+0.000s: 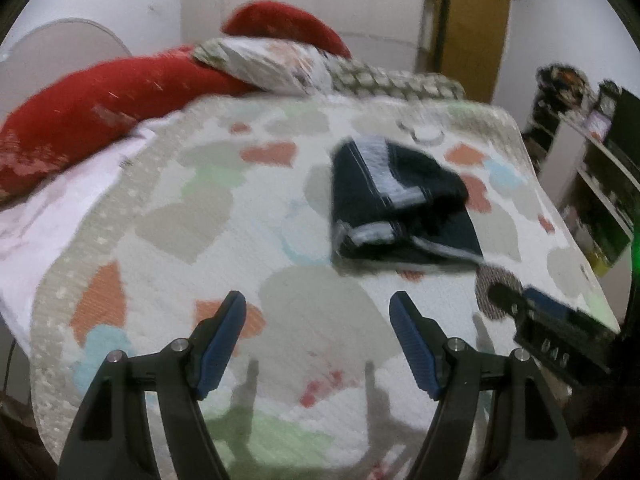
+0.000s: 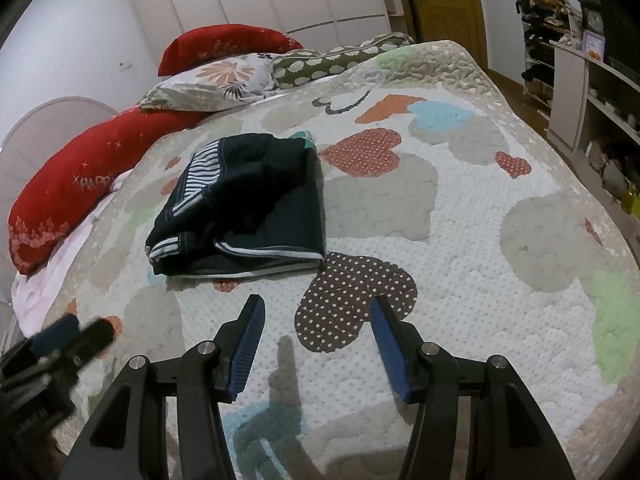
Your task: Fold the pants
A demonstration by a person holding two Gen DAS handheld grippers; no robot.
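The dark navy pants (image 2: 244, 204) with striped white trim lie folded into a compact bundle on the quilt; they also show in the left wrist view (image 1: 396, 204), blurred. My left gripper (image 1: 318, 300) is open and empty, above the quilt short of the pants. My right gripper (image 2: 318, 304) is open and empty, just in front of the bundle and to its right. The left gripper also shows at the lower left of the right wrist view (image 2: 72, 336), and the right gripper at the lower right of the left wrist view (image 1: 532, 304).
A heart-patterned quilt (image 2: 460, 240) covers the bed. Red pillows (image 2: 80, 184) and a floral pillow (image 2: 224, 80) lie along the left and far side. Shelves (image 2: 592, 100) stand beyond the bed's right edge. A yellow door (image 2: 444, 4) is at the back.
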